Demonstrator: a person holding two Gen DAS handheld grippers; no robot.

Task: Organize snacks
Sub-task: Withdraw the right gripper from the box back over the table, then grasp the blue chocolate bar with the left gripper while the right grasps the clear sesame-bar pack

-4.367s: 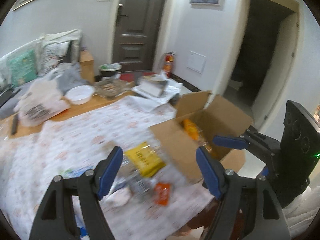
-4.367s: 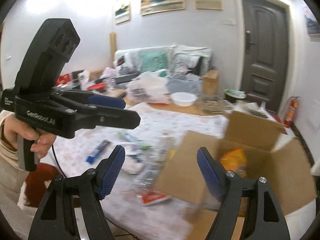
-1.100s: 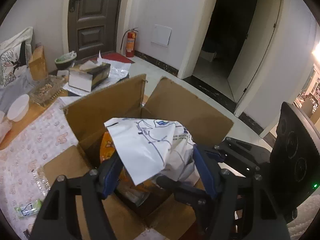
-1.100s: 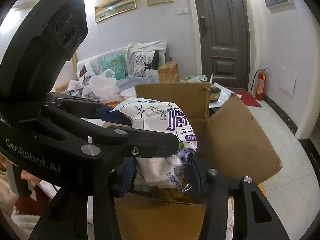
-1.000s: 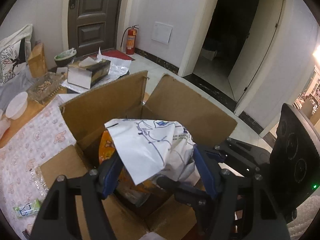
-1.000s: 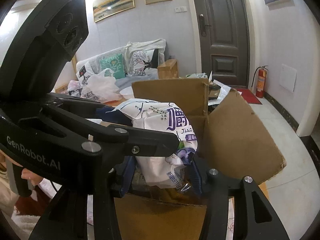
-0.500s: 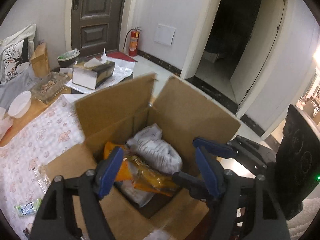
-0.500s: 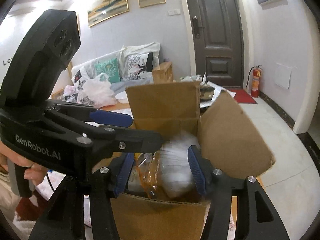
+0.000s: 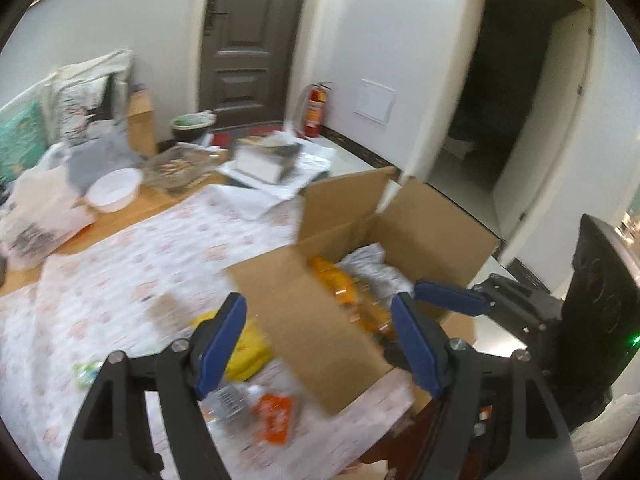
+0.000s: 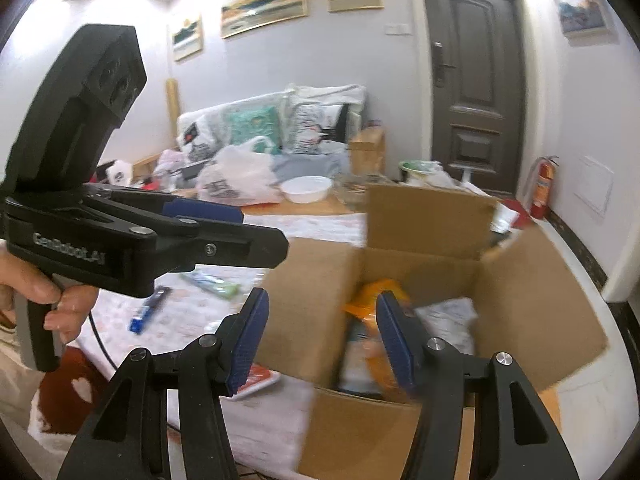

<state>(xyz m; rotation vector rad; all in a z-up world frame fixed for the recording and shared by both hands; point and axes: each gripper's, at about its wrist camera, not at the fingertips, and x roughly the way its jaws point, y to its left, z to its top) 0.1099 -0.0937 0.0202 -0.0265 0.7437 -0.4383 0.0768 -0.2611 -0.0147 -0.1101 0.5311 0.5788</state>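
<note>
An open cardboard box (image 9: 432,236) (image 10: 520,280) stands at the table's right end. A white snack bag (image 9: 370,266) (image 10: 448,316) lies inside it beside an orange bag (image 9: 340,290) (image 10: 380,292). My left gripper (image 9: 318,344) is open and empty, over the box's near flap and the table. On the cloth under it lie a yellow packet (image 9: 246,346), a small orange packet (image 9: 274,416) and a green one (image 9: 86,372). My right gripper (image 10: 320,340) is open and empty in front of the box's near-left corner. A blue packet (image 10: 146,314) lies on the table's left side.
A white bowl (image 9: 114,190), a white plastic bag (image 9: 36,208), a glass dish (image 9: 176,170) and a tissue box (image 9: 266,160) crowd the table's far end. A sofa with cushions (image 10: 280,124) stands behind. A person's hand (image 10: 44,300) holds the left gripper's handle.
Both grippers let go of the white snack bag, which dropped into the box. Both then drew back and swung left, away from the box, toward the table.
</note>
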